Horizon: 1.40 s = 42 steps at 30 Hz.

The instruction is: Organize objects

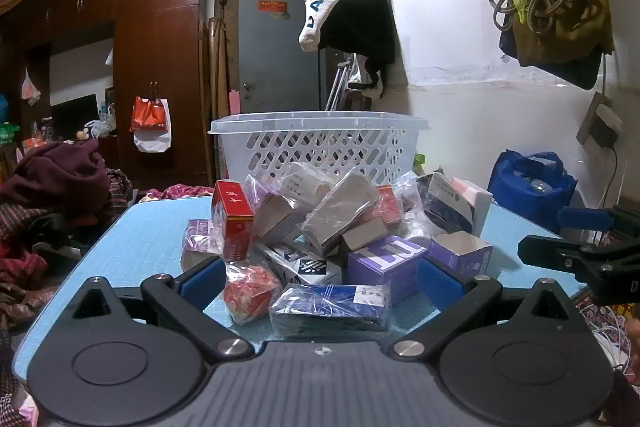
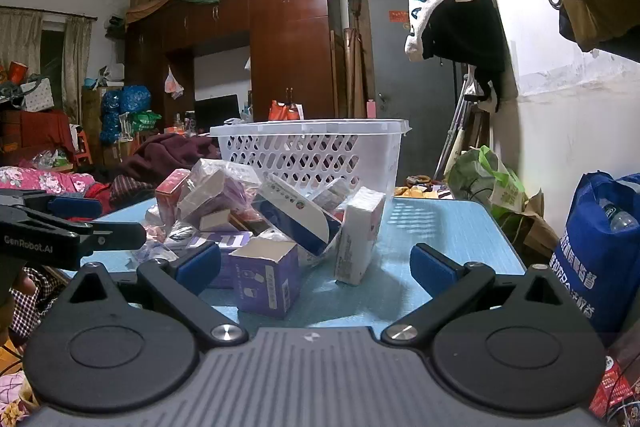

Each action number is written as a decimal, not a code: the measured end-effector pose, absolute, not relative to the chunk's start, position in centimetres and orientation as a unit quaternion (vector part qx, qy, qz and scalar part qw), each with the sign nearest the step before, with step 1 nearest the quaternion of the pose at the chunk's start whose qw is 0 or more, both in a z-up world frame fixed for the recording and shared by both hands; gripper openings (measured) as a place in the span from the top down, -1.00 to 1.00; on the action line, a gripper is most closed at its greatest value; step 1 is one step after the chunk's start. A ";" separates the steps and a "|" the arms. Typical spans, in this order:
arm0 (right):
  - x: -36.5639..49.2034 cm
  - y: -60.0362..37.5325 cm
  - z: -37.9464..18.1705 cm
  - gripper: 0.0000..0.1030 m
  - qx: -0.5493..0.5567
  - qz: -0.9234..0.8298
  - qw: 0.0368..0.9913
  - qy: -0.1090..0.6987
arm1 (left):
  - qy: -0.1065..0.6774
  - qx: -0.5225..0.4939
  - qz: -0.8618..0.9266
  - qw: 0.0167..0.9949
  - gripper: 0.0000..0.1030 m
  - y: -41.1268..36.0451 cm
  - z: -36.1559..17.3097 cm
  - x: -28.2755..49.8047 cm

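Both tongs (image 1: pixel 320 277) (image 2: pixel 316 265) gape level before boxes (image 1: pixel 320 235).

A light-blue table (image 1: pixel 132 239) carries a heap of small boxes (image 1: pixel 320 239); behind stands a white basket (image 1: pixel 320 143).

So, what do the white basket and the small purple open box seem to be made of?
The white basket looks like moulded plastic, slightly glossy and translucent at the rim, with regular slots in its wall. The purple open box seems to be thin printed cardboard: its torn top flaps show a pale, matte inner side. Both are judged by look only.
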State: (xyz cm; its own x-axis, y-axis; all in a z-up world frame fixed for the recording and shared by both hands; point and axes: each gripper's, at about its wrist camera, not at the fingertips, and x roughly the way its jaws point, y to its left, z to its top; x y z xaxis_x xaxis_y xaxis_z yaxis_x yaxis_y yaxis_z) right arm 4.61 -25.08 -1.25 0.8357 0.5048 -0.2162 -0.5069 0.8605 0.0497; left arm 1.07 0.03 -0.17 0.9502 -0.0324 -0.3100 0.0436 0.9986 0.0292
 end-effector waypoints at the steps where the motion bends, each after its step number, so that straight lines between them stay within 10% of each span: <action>1: 4.6 -25.1 -1.3 -1.00 -0.004 0.264 0.958 0.112 | 0.156 0.017 -0.020 0.987 -1.00 0.0 -0.2 1.0; 42: 4.9 -25.9 -1.5 -1.00 0.021 0.283 0.951 0.121 | 0.158 0.020 -0.022 0.987 -1.00 -0.2 -0.3 1.0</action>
State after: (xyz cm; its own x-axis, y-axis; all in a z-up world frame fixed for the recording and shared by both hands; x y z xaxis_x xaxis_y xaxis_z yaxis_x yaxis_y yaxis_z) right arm 4.93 -25.90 -1.45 0.8103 0.5441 -0.2176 -0.5339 0.8385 0.1085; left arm 0.98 -0.15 -0.30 0.9492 -0.0366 -0.3125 0.0490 0.9983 0.0321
